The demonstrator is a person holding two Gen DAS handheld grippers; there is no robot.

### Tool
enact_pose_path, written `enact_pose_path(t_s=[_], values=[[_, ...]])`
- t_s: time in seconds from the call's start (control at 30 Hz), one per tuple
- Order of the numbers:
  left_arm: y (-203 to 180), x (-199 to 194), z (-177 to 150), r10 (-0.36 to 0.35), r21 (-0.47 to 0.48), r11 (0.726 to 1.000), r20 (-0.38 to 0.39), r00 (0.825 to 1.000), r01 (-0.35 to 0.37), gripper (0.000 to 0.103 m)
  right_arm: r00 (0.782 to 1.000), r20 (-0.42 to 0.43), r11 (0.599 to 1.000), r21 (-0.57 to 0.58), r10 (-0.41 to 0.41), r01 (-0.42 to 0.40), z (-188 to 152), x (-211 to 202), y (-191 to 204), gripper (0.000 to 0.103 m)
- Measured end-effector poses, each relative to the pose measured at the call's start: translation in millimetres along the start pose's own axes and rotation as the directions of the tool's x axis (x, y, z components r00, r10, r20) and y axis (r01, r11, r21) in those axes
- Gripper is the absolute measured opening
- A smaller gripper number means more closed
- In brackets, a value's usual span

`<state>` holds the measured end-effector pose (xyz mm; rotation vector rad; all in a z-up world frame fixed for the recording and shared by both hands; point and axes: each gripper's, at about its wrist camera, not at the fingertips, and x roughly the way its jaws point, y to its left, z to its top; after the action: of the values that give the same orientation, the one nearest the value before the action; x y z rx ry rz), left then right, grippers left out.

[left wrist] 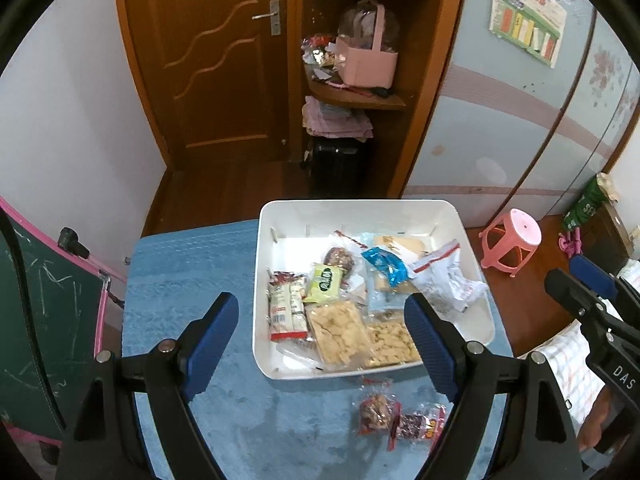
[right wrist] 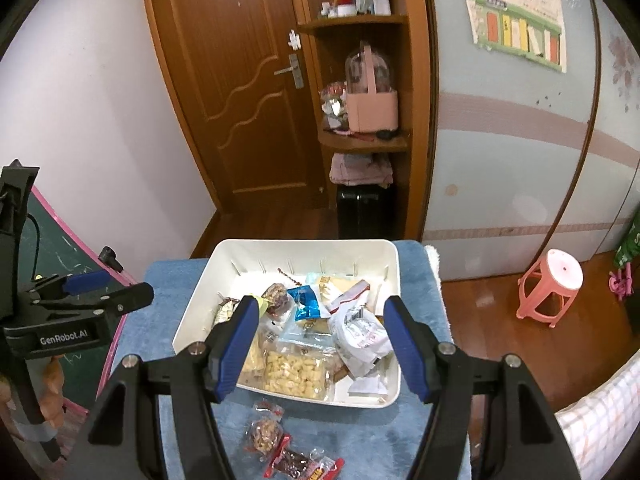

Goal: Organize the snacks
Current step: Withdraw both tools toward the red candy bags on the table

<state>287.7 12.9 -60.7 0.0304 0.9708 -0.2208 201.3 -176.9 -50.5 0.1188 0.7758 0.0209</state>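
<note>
Snacks fill the white plastic bin (left wrist: 472,236) on the blue towel-covered table (left wrist: 180,280). In the left wrist view the bin sits at 12 o'clock from my left gripper (left wrist: 322,340).

Bin contents, left wrist view: a red-and-white wafer pack (left wrist: 286,306) along its 9 o'clock wall, a green packet (left wrist: 325,283) just beside it, two clear bags of pale puffed pieces (left wrist: 340,332) near the 6 o'clock rim, a blue foil packet (left wrist: 386,267) near the middle, and a crumpled white zip bag (left wrist: 448,280) at 3 o'clock.

Outside the bin, on the towel at its 6 o'clock side, lie two loose packets: a clear-wrapped nut cluster (left wrist: 376,412) and, touching it, a red-edged dark snack pack (left wrist: 420,426).

My left gripper hangs above the table, jaws spread wide, holding nothing. My right gripper (right wrist: 322,346) is likewise wide apart and empty, over the bin's near rim.

A pink stool (right wrist: 554,284) stands on the wooden floor at 3 o'clock. A wooden door (left wrist: 216,60) is at 11 o'clock.
</note>
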Motion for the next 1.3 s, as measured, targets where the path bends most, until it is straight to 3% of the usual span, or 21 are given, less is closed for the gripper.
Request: enact_pose_path(t_s=[0.27,0.47,0.67,0.87,1.17,1.3], values=[[-16,-39,-27,-0.010,-0.003,1.000,0.068,0.998,0.010,0.084,0.999,0.054,1.000,-0.026,0.004,-0.003,-21,-43,-3,0.065],[-33,-67,-53,-0.001,0.048,0.999,0.138,0.990,-0.005,0.084,0.995,0.096,0.998,-0.060,0.006,0.000,-42,-64,-2,0.065],[-43,-81,-80,-0.014,0.070,0.998,0.158,0.987,0.003,0.084,0.989,0.142,0.997,-0.075,0.033,-0.023,-63,-83,-5,0.065],[-46,-74,-105,0.000,0.065,0.998,0.110,0.994,-0.007,0.084,0.990,0.123,0.992,-0.111,0.075,-0.062,-86,-82,-2,0.065],[-54,-30,-142,-0.041,0.064,0.997,-0.038,0.998,0.043,0.084,0.997,-0.005,0.984,-0.163,0.071,-0.071,-125,-45,3,0.065],[-57,-11,-151,-0.017,0.065,0.998,-0.054,0.998,0.020,0.084,0.994,-0.068,0.984,-0.153,0.087,-0.096,-138,-27,-2,0.065]])
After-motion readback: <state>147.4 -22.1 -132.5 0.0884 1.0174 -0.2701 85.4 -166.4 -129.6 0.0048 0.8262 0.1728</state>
